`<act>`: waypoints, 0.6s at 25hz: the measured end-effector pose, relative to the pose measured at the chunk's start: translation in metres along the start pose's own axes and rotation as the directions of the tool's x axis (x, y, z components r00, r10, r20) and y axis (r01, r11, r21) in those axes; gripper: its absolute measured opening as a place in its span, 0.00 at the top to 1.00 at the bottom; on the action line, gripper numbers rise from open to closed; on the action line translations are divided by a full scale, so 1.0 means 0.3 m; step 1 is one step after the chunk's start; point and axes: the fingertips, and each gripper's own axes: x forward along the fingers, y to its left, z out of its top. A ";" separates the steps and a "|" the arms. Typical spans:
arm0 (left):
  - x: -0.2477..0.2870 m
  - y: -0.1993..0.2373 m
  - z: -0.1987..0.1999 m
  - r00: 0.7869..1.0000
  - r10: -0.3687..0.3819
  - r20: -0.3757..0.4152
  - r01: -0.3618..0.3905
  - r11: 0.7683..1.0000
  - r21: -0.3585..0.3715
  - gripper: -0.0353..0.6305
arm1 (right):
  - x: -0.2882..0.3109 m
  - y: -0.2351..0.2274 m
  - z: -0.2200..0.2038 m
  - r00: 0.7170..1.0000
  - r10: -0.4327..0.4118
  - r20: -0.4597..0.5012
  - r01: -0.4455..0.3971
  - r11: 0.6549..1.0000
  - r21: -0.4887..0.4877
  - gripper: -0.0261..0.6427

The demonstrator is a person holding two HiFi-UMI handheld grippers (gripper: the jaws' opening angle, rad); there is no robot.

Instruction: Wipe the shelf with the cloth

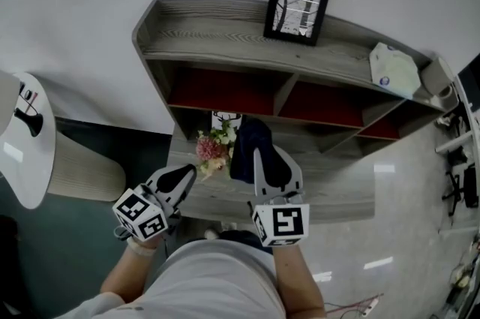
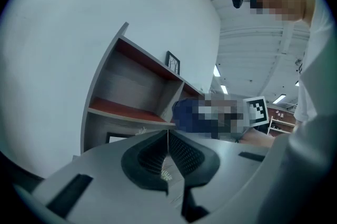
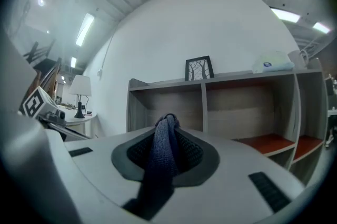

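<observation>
A person stood over a grey wooden shelf against a white wall, holding a gripper in each hand. The right gripper had its fingers pinched nearly together on a dark blue cloth. In the right gripper view the cloth rose in a bunched fold between the pads and hung limp below them. It was held just above the shelf's lower ledge, beside a small bunch of flowers.

The left gripper hovered near the flowers with its fingers pressed together on nothing.

A framed picture and a white packet stood on the top board.

The cloth looked knitted, soft and light, likely to drape and slide rather than hold a shape. A grip on a thick gathered fold, as here, seemed soundest, leaving loose cloth free to press flat against the board. The flowers and the picture looked easy to topple.
</observation>
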 end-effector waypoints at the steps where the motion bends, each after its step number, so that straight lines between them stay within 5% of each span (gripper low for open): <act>1: 0.002 -0.003 0.001 1.000 -0.004 0.001 0.004 1.000 0.001 0.92 | -0.011 0.005 -0.013 1.000 0.008 -0.001 -0.008 1.000 0.012 0.85; 15: 0.000 0.003 0.002 1.000 0.000 -0.003 0.000 1.000 0.017 0.92 | -0.058 0.016 -0.107 0.998 0.043 -0.035 -0.039 0.992 0.120 0.86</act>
